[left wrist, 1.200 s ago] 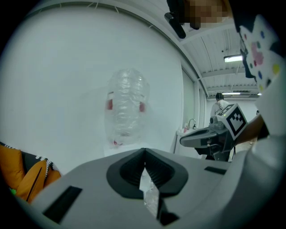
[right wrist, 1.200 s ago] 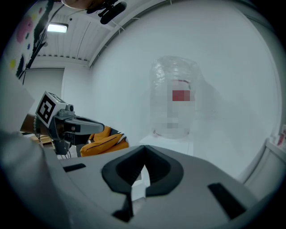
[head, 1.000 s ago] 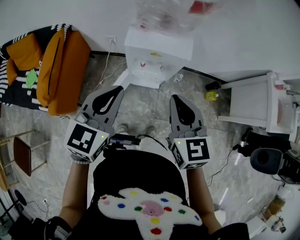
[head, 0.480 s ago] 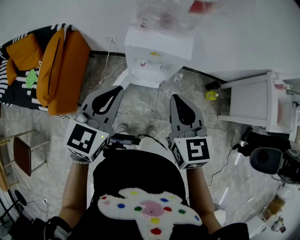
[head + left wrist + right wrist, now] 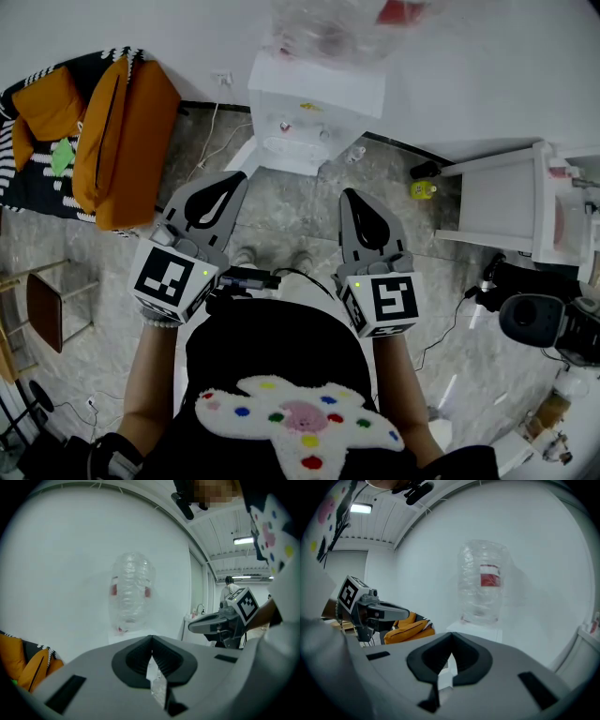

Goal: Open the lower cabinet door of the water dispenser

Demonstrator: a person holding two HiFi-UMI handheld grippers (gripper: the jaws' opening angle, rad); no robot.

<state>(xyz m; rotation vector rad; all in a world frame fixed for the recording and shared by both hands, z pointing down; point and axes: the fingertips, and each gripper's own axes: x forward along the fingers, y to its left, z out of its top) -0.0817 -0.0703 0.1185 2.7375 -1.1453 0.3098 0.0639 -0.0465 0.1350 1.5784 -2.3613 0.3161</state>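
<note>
White box-shaped water dispenser (image 5: 314, 94) w/ clear bottle: lower door's state unreadable from above. Left gripper (image 5: 234, 183) & right gripper (image 5: 351, 199) well short of it, jaws shut, empty.

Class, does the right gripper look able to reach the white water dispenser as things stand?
Probably yes, after a step forward: only grey floor lies between the right gripper and the white water dispenser. Its jaws are shut and empty.

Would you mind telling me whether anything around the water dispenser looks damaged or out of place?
The clear plastic bottle with a red label atop the white water dispenser looks crumpled and dented, not smoothly round. Otherwise nothing stands out.
</note>
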